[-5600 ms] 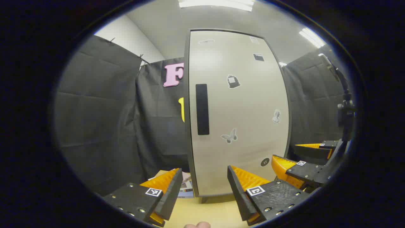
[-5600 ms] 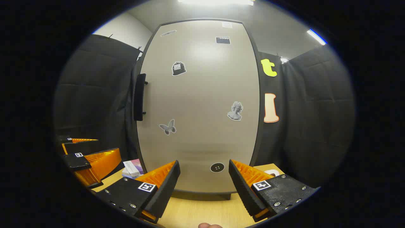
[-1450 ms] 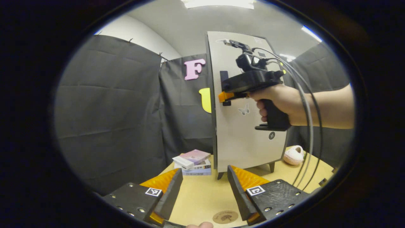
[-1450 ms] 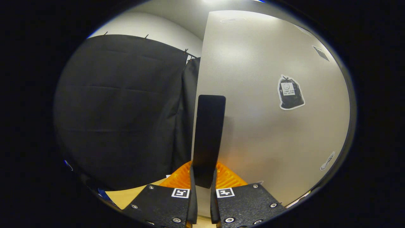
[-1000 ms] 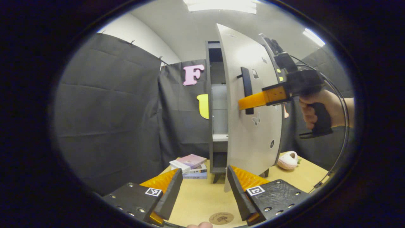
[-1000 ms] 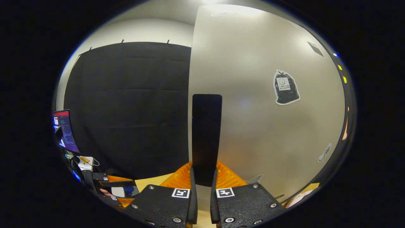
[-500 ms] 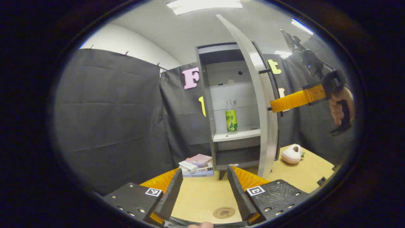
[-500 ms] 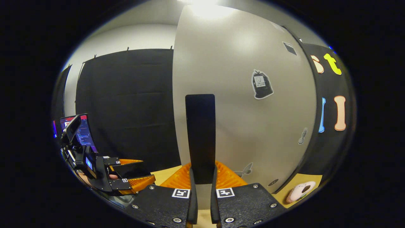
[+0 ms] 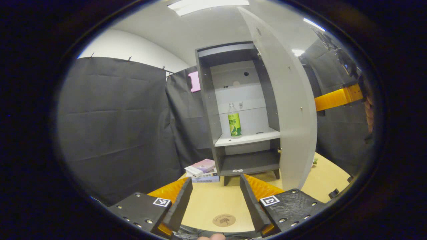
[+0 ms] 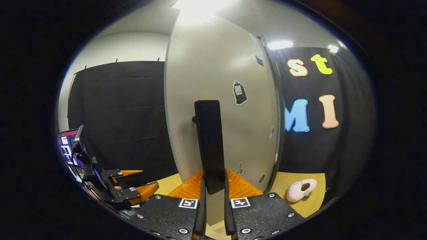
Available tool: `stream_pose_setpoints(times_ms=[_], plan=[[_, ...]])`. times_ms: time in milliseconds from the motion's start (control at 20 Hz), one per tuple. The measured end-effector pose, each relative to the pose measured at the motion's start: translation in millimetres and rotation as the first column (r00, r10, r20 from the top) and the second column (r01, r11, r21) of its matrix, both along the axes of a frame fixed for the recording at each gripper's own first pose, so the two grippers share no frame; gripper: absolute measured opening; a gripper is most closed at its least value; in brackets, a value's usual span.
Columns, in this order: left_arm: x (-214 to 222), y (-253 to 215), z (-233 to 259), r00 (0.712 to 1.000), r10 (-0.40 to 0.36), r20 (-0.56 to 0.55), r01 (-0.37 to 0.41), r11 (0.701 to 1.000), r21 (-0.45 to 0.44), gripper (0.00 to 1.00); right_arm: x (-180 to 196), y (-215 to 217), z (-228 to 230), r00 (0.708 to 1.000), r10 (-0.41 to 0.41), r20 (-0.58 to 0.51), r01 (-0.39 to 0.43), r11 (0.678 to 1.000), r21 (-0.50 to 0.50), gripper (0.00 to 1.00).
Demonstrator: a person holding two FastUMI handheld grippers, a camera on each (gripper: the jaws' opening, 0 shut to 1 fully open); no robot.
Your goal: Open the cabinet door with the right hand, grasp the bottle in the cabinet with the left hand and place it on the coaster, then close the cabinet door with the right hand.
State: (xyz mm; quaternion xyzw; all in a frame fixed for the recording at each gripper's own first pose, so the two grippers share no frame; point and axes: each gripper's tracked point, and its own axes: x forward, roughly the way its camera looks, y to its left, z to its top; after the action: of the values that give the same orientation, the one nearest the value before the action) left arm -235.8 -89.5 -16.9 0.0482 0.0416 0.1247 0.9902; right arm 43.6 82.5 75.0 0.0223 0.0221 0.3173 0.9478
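Left gripper view: clear green-label bottle (image 9: 234, 119) upright on shelf, left fingers (image 9: 181, 203) wide; right fingers (image 10: 201, 206) clamp door handle (image 10: 209, 146).

You stand in a staged recording booth: black cloth wall (image 9: 116, 116) at nine o'clock, ceiling strip light (image 9: 206, 5) at twelve, monitor (image 10: 66, 146).

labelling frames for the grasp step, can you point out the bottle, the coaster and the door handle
bottle (image 9: 234, 124), left gripper view, on its green label
coaster (image 9: 224, 220), left gripper view, on its middle
door handle (image 10: 209, 140), right gripper view, on the bar's flat face
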Motion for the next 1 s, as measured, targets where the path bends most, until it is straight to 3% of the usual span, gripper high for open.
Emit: stream_pose_setpoints(times_ms=[100,250,400,450,500,550,600,650,700,850,1000], plan=[[-4.7,-6.6,7.3,1.0,0.004,0.012,-0.004,1.0,0.005,0.77,-1.5,-5.4,0.5,0.999,-0.04,-0.004,0.04,0.999,0.016,0.25],[-4.9,-24.8,10.3,1.0,-0.013,0.012,0.013,1.0,0.025,0.85,-2.4,-13.3,-2.2,0.994,-0.113,-0.014,0.113,0.992,0.053,0.27],[-2.9,-31.6,12.9,1.0,-0.002,-0.012,0.003,0.999,0.047,0.84,-7.1,-28.0,-2.4,0.982,-0.189,-0.016,0.19,0.979,0.077,0.27],[3.2,-35.0,16.8,1.0,-0.009,-0.005,0.01,0.999,0.037,0.77,-7.5,-33.7,-6.4,0.978,-0.205,-0.023,0.206,0.975,0.077,0.27],[8.2,-33.3,23.0,1.0,-0.003,0.006,0.003,1.0,0.028,0.81,-8.4,-37.8,-10.9,0.975,-0.22,-0.031,0.221,0.973,0.07,0.24],[11.4,-29.6,28.6,1.0,0.004,0.013,-0.004,1.0,0.019,0.85,-7.4,-47.5,-12.5,0.968,-0.247,-0.039,0.249,0.966,0.064,0.26],[17.2,-28.2,35.5,1.0,0.009,0.016,-0.009,1.0,0.013,0.85,-6.7,-52.9,-11.2,0.963,-0.265,-0.041,0.268,0.96,0.078,0.37],[24.6,-29.9,42.3,1.0,0.004,0.025,-0.005,1.0,0.011,0.81,-3.0,-56.8,-14.3,0.959,-0.279,-0.058,0.283,0.955,0.088,0.37],[32.9,-30.9,52.1,0.999,0.002,0.037,-0.003,1.0,0.024,0.85,-2.3,-62.2,-16.6,0.953,-0.291,-0.08,0.298,0.949,0.102,0.39],[57.4,-34.5,81.7,0.998,0.003,0.07,-0.01,0.996,0.091,0.82,-8.5,-63.7,-27.1,0.952,-0.274,-0.136,0.291,0.948,0.126,0.44],[94.1,-34.2,83.8,0.998,0.003,0.071,-0.01,0.995,0.095,0.81,-19.1,-61.6,-33.6,0.956,-0.278,-0.092,0.283,0.958,0.051,0.49]])
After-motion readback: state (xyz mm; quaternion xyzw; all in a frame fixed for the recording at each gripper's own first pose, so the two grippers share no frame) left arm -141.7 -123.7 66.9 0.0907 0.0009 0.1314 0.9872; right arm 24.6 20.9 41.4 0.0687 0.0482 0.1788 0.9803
